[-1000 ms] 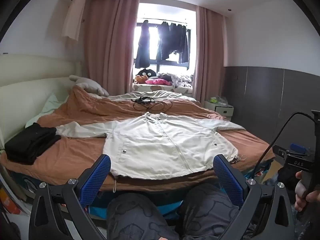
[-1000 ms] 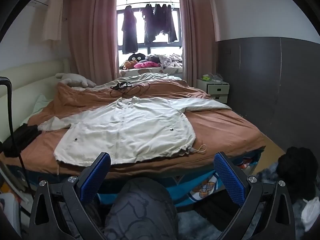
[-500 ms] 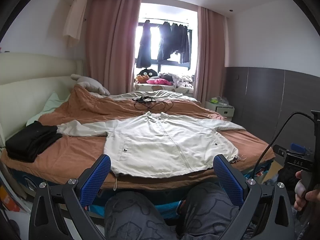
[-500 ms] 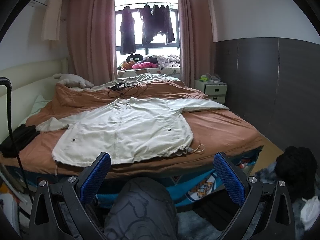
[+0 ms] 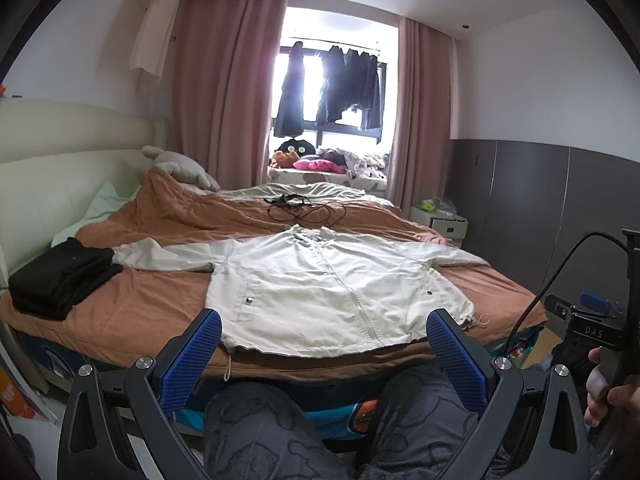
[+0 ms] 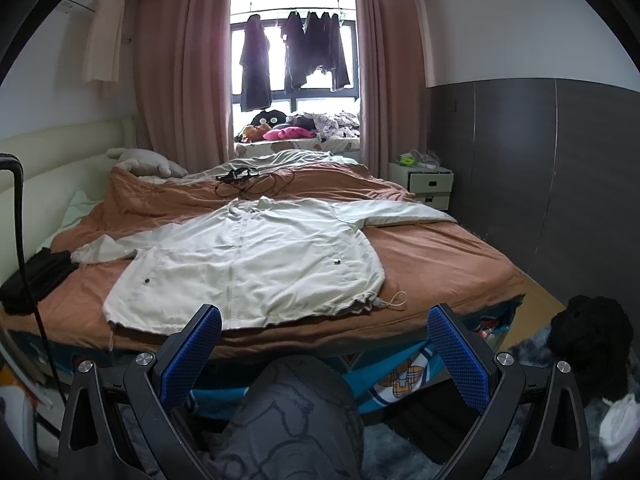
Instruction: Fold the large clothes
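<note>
Since a second ago both our grippers have risen a little and eased back from the bed (image 5: 132, 312), so the mattress edge sits lower in each view and more of the spread shows; nothing on the bed has shifted, and we judge the fold has not yet begun; the bed fills the middle of the room, its brown cover bare around the jacket (image 5: 332, 292); the jacket, pale and zipped, lies flat and face up near the foot of the bed, hem toward us, collar toward the window, both sleeves spread outward; a stack of black clothes (image 5: 60, 276) lies well apart on the left, just beyond the left sleeve; black cables (image 5: 304, 210) lie past the collar, not touching it as far as we can tell; our left gripper (image 5: 324, 356) hovers short of the hem above our knees, jaws spread wide and holding nothing; our right gripper (image 6: 324, 356) does likewise, jaws released and empty; a drawstring loop (image 6: 394, 300) trails from the hem's right corner; we judge a sleeve or a hem corner the likely first hold, and both lie within reach ahead.
</note>
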{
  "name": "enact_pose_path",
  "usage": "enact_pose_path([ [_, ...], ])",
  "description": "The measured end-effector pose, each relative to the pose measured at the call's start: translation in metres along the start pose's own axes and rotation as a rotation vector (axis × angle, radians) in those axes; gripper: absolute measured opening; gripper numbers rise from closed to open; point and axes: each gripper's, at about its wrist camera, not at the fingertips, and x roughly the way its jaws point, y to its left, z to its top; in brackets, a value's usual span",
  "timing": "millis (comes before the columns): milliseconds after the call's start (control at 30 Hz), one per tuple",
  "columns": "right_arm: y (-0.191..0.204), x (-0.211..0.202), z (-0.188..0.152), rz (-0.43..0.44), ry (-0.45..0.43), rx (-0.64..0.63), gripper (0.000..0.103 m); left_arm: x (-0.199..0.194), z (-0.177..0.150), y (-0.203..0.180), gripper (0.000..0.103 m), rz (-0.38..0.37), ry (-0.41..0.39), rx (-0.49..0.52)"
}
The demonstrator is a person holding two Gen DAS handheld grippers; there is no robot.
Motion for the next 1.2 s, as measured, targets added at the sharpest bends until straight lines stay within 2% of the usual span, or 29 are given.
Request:
enact_pose_path([
  [1200,0.0023,-0.0027,-0.0017,-0.005,-0.008,-0.003,0.103,-0.0059,-0.0015,0.0011,0.103,-0.001,0.007,-0.009],
])
